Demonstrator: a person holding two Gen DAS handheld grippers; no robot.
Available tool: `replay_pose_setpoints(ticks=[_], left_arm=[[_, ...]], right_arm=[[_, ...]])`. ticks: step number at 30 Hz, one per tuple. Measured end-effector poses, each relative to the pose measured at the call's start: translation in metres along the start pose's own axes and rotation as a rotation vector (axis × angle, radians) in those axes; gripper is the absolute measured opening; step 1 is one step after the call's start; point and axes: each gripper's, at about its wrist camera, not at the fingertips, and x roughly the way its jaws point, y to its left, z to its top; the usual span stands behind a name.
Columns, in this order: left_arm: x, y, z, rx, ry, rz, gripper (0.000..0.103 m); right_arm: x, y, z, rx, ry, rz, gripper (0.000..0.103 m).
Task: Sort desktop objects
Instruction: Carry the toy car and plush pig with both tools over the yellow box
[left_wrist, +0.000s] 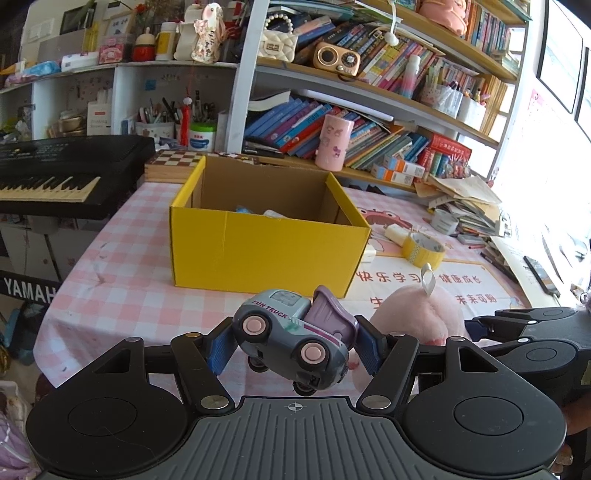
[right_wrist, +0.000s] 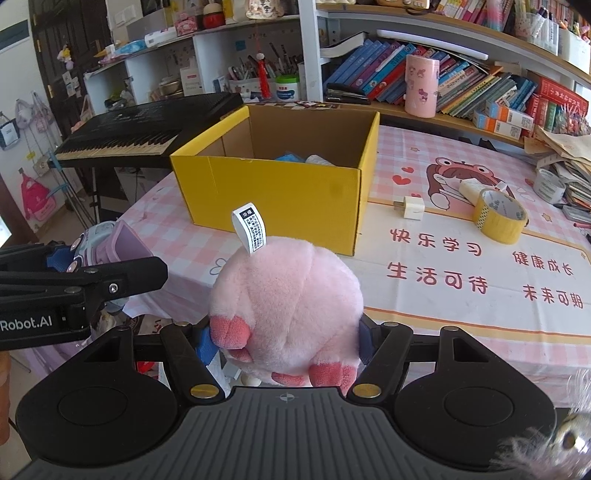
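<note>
Left wrist view: the left gripper is closed partway on a grey truck, its 2 blue pads pressing the truck's ends, the truck tilted and lifted above the table; ahead stands a yellow box, open, with some items inside that are hard to make out; a tape roll lies right of the box; a pink plush shows just behind the right finger, partly hidden.

Right wrist view: the right gripper clamps the plush, which hides most of both pads; a white tag stands up from it; the box sits beyond; a charger and the tape roll lie to the right; the left gripper enters at the left edge, the truck half hidden behind it.
</note>
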Motion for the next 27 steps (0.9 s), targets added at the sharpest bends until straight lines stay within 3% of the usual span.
replay_pose_setpoints(ticks=[18,27], left_arm=[[0.001,0.007,0.016,-0.017,-0.034,-0.001,0.067],[0.009,0.005,0.053,-0.010,-0.139,0.012,0.067]], right_arm=[[0.002,0.005,0.017,-0.018,-0.009,0.026,0.066],[-0.001,-0.007,0.063,-0.041,-0.131,0.034,0.066]])
